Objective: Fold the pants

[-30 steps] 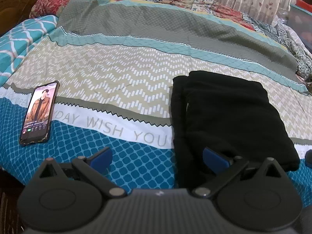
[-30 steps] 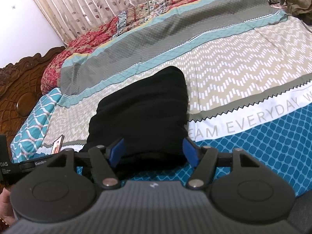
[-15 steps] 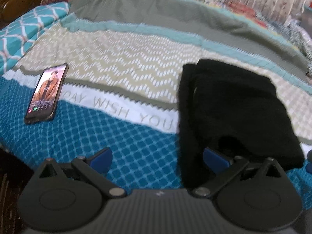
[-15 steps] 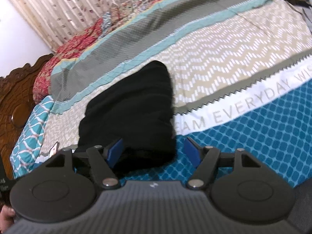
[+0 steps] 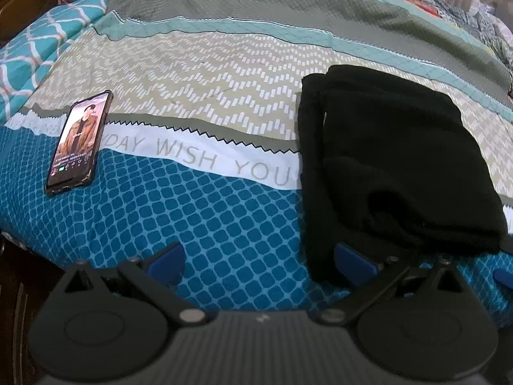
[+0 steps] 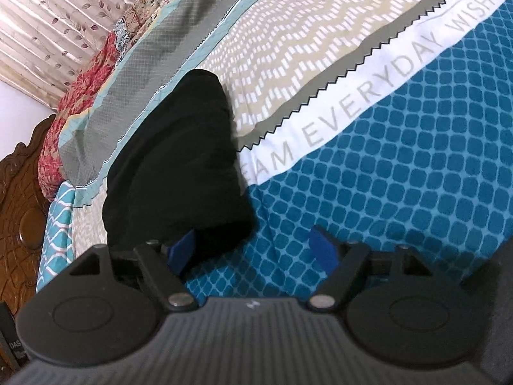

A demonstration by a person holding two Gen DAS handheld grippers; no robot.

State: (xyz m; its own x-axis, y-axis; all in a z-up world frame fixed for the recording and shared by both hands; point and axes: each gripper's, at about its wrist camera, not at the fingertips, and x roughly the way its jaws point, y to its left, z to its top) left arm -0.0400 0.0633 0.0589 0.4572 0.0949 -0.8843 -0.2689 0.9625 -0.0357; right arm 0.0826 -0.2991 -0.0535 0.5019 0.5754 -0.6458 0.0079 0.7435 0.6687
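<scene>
The black pants [image 5: 384, 160] lie folded into a thick rectangle on the patterned bedspread [image 5: 208, 218]. My left gripper [image 5: 259, 260] is open at their near left corner. Its right pad [image 5: 352, 264] sits against the cloth's near edge and its left pad [image 5: 166, 256] is over bare bedspread. In the right wrist view the pants [image 6: 179, 160] fill the left middle. My right gripper [image 6: 253, 250] hovers at their near right corner with its jaws opening. That corner overlaps the left pad [image 6: 182, 250], while the right pad [image 6: 323, 250] is off the cloth. Neither gripper presses the fabric.
A phone [image 5: 80, 141] with a lit screen lies face up on the bedspread, left of the pants. A teal patterned pillow [image 5: 32, 54] and a carved wooden headboard [image 6: 19, 224] stand at that end. A leaf-print curtain [image 6: 48, 16] hangs behind the bed.
The right gripper's jaws have spread wider and its view has rolled and dropped, so the right pad is now off the pants. The left view tipped down slightly. The pants have not moved.
</scene>
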